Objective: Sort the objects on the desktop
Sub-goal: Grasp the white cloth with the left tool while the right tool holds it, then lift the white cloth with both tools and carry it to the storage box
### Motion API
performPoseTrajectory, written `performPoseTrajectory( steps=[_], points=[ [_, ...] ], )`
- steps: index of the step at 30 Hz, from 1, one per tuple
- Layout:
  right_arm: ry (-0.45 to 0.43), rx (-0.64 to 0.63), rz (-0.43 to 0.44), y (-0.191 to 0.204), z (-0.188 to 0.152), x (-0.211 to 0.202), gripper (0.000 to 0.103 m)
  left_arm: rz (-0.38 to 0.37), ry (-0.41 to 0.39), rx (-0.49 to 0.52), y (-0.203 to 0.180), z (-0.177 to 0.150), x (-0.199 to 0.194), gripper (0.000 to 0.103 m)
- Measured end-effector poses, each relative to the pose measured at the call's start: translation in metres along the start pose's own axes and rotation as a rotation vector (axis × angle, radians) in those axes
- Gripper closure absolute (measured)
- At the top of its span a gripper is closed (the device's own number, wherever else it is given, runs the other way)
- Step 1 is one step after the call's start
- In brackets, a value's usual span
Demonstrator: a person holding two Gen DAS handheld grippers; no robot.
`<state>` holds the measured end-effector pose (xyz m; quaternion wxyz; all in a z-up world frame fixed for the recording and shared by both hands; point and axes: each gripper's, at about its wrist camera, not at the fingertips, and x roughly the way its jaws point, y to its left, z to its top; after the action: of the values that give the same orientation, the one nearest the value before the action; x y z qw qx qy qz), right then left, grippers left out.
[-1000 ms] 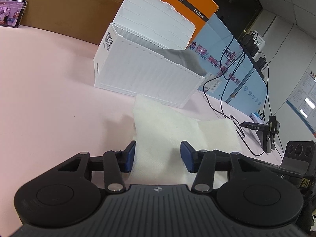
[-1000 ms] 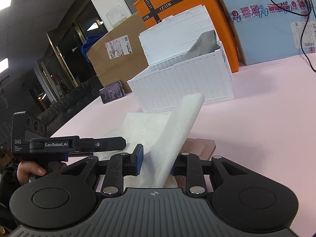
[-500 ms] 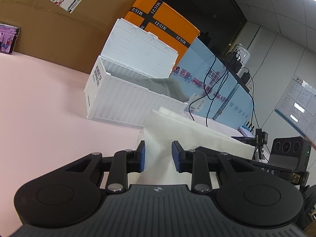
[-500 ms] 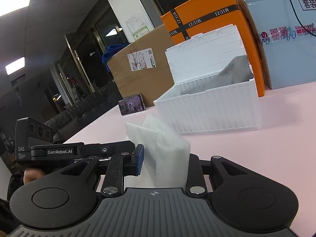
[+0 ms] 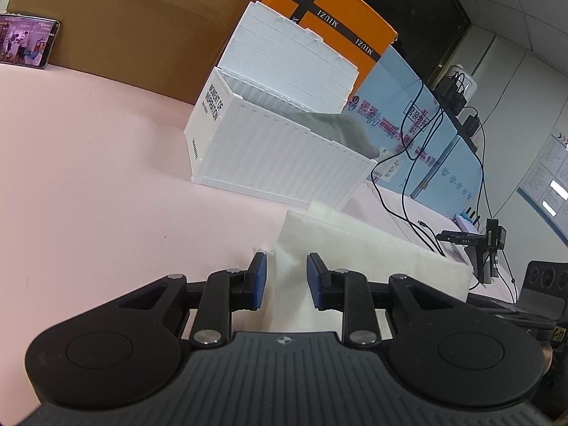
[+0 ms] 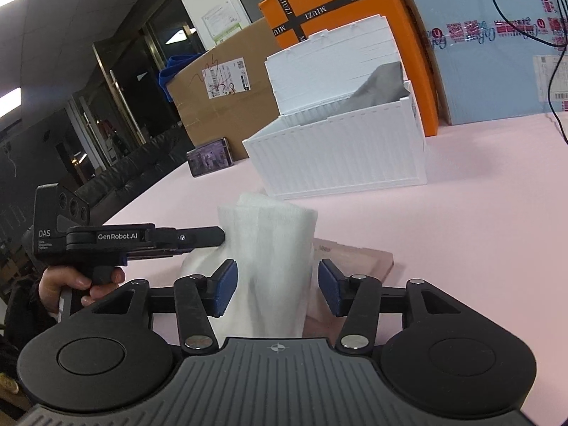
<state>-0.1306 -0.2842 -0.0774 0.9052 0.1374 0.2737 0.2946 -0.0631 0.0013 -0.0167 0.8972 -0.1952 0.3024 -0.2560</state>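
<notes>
My right gripper point(image 6: 275, 289) has just opened wide off the white foam sheet point(image 6: 269, 248); my left gripper point(image 5: 282, 280) now stands parted too — fold done, bin point(image 6: 340, 156) next.

A: Item one, foam sheet point(image 6: 269, 245): plain white, faint woven texture. Table point(image 5: 88, 184): flat pale pink throughout.

B: Bin point(image 5: 280, 163): white, fine vertical ribbing, black lettering on one end. Cloth point(image 5: 340, 131) inside: grey, unpatterned.

A: Box point(image 5: 340, 17) behind it: orange, crossed by black bands with white letters. Carton point(image 5: 117, 17): brown, with a white label (red scribble on it). Panel point(image 5: 419, 135): light blue, pink print.

B: Left gripper point(image 5: 284, 275): black body, blue pads point(image 5: 258, 277). Right gripper point(image 6: 277, 289): the same scheme. Cables point(image 5: 408, 156): black. Phone point(image 5: 26, 44): screen lit in purples.
</notes>
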Motion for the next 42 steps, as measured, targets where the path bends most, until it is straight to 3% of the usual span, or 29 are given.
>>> performPoseTrajectory(
  steps=[3, 5, 7, 8, 10, 11, 12, 13, 18, 20, 21, 27, 30, 42],
  points=[
    [0.024, 0.008, 0.025, 0.0, -0.01, -0.007, 0.04, 0.0, 0.019, -0.008, 0.003, -0.002, 0.004, 0.08],
    [0.032, 0.025, 0.048, 0.001, -0.015, -0.008, 0.039, 0.001, 0.034, -0.004, 0.002, -0.003, 0.007, 0.08],
    [0.033, 0.018, 0.032, 0.004, -0.016, -0.007, 0.049, 0.003, 0.04, 0.006, 0.0, -0.004, 0.007, 0.08],
    [0.036, 0.012, 0.018, 0.005, -0.016, -0.006, 0.063, 0.005, 0.04, 0.012, 0.0, -0.004, 0.007, 0.08],
    [0.038, 0.018, 0.0, 0.004, -0.017, -0.005, 0.079, 0.012, 0.041, 0.024, -0.002, -0.004, 0.006, 0.078],
    [0.037, 0.026, -0.004, 0.002, -0.017, -0.005, 0.082, 0.025, 0.041, 0.03, -0.002, -0.005, 0.005, 0.069],
    [0.034, 0.034, -0.002, 0.001, -0.017, -0.005, 0.083, 0.042, 0.041, 0.036, -0.003, -0.006, 0.004, 0.053],
    [0.031, 0.042, 0.001, -0.001, -0.018, -0.006, 0.084, 0.044, 0.046, 0.038, -0.003, -0.006, 0.004, 0.047],
    [0.018, 0.06, 0.003, -0.003, -0.017, -0.002, 0.09, -0.001, 0.089, 0.054, -0.009, -0.006, 0.01, 0.035],
    [0.014, 0.065, 0.004, -0.004, -0.015, 0.001, 0.091, -0.027, 0.104, 0.071, -0.015, -0.007, 0.015, 0.038],
    [0.011, 0.067, 0.004, -0.004, -0.015, 0.002, 0.092, -0.032, 0.106, 0.078, -0.016, -0.008, 0.017, 0.05],
    [-0.005, 0.055, -0.016, -0.001, -0.008, 0.012, 0.094, -0.035, 0.075, 0.061, -0.013, -0.007, 0.015, 0.078],
    [-0.016, 0.032, -0.001, 0.003, 0.0, 0.015, 0.094, -0.048, 0.038, 0.061, -0.014, -0.004, 0.009, 0.087],
    [-0.131, -0.055, 0.085, 0.03, 0.039, 0.018, 0.094, -0.092, -0.14, 0.015, -0.007, 0.026, -0.027, 0.092]
  ],
)
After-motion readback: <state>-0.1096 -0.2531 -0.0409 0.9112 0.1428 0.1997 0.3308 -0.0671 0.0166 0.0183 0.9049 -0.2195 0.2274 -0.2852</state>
